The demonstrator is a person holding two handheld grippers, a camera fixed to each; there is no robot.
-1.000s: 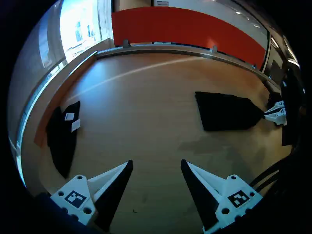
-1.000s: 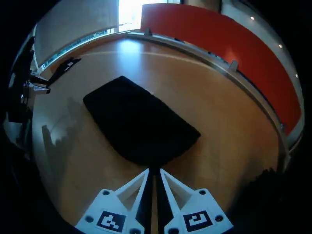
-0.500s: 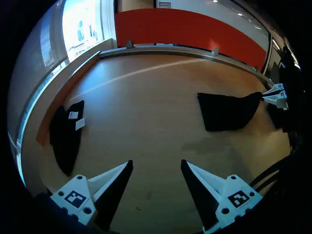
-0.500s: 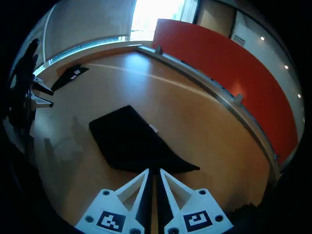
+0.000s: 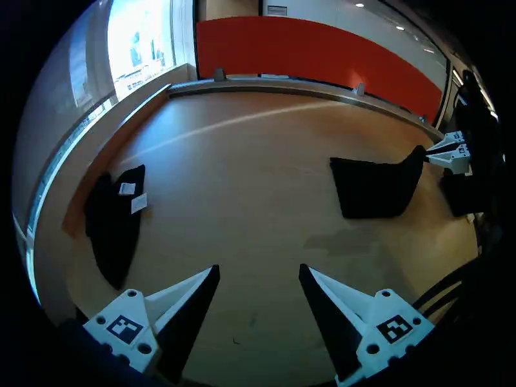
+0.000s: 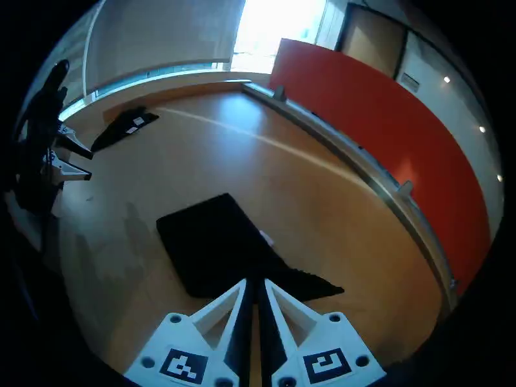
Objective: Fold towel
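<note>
A black towel (image 6: 219,248) lies on the wooden table, its near corner lifted off the surface by my right gripper (image 6: 257,290), which is shut on that corner. In the left gripper view the same towel (image 5: 371,187) sits at the right, its right corner raised by the right gripper (image 5: 431,150). My left gripper (image 5: 258,274) hovers open over bare wood, well left of the towel, with nothing between its fingers. In the right gripper view the left gripper (image 6: 82,162) appears far off at the left edge, also open.
A second dark cloth (image 5: 116,222) with white tags lies near the table's left edge, and the same cloth (image 6: 126,124) appears in the right gripper view. A red wall panel (image 5: 316,51) and a metal rail (image 5: 290,87) bound the far side. A bright window (image 5: 138,42) is at the left.
My right gripper has risen and pulled the towel's corner up and inward, so the towel looks smaller and partly peeled off the table. The left gripper has stayed open and nearly still.
</note>
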